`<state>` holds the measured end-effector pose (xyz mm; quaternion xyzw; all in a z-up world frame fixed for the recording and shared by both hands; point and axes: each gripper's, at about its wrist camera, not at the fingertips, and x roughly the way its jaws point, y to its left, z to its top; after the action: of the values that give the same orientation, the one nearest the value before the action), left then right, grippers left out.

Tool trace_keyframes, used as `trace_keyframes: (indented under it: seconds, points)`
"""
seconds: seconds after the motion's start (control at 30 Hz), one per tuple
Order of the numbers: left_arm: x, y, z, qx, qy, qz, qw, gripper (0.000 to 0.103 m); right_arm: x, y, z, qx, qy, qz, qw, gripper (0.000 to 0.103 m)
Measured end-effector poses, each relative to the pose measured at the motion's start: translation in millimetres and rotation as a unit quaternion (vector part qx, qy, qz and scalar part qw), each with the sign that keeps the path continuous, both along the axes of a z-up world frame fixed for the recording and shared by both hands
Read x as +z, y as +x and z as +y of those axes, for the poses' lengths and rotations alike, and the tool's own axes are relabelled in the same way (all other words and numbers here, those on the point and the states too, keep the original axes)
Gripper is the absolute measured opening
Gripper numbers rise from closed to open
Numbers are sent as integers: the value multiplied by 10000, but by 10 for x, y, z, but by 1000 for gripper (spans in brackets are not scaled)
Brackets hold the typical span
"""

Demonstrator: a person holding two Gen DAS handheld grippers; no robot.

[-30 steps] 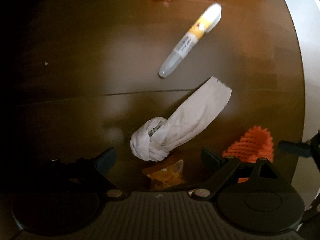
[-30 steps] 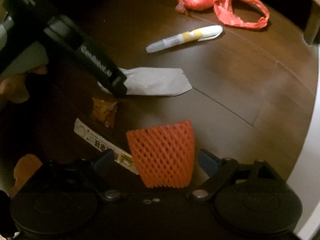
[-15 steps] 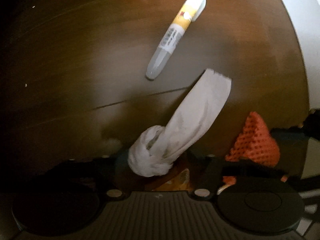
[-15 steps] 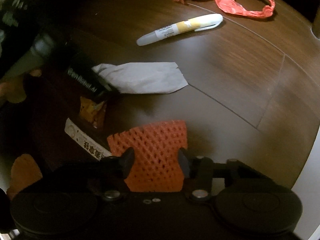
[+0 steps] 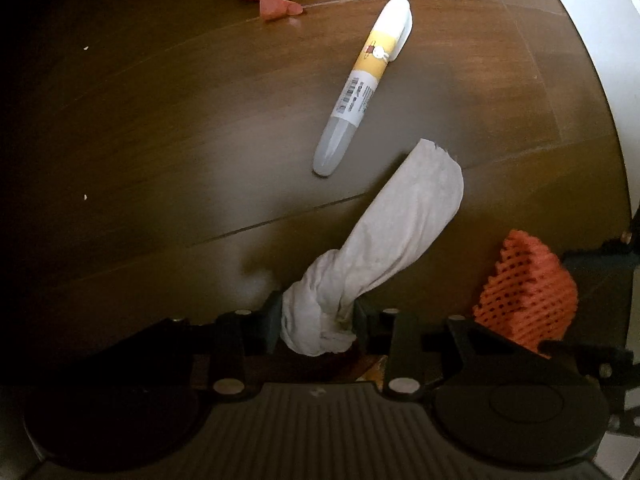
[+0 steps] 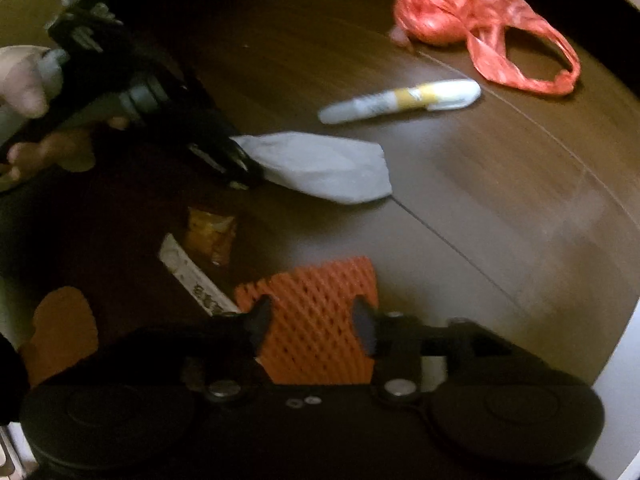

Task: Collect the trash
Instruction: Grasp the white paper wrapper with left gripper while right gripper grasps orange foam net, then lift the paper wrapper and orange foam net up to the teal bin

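My left gripper [image 5: 316, 320] is shut on the knotted end of a crumpled white tissue [image 5: 384, 240], whose loose end hangs toward the table; the tissue also shows in the right wrist view [image 6: 324, 166], with the left gripper [image 6: 236, 164] at its end. My right gripper [image 6: 314, 326] is shut on an orange foam fruit net [image 6: 320, 320], also seen in the left wrist view [image 5: 524, 292]. A white and yellow pen [image 5: 360, 88] and a red plastic bag [image 6: 480, 28] lie on the dark wooden table [image 5: 160, 140].
A small orange wrapper [image 6: 210, 234] and a white paper strip [image 6: 192, 280] lie left of the net. An orange scrap [image 6: 60, 332] sits at the far left. The table's rounded edge [image 6: 616, 360] runs along the right.
Both grippers have closed: the left on the tissue's knotted end, the right on the foam net. The tissue is now lifted off the small orange wrapper.
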<state>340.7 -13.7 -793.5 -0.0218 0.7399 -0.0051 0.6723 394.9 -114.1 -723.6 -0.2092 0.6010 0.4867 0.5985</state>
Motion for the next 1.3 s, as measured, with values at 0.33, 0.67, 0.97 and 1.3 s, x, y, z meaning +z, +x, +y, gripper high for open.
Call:
trace_keyframes:
  seconds: [0.33, 0.67, 0.97, 1.3]
  points:
    - [28, 73, -4, -247, -12, 25, 9997, 35, -286, -140, 83, 223, -616, -256, 9975, 58]
    - [-46, 106, 45, -218, -75, -20, 9997, 35, -234, 22, 21, -140, -476, -112, 9987, 0]
    - [30, 100, 40, -231, -66, -14, 9997, 35, -108, 109, 45, 132, -197, -238, 9994, 59]
    - [46, 108, 25, -220, -93, -25, 9997, 35, -403, -173, 198, 473, -678, -556, 9950, 28]
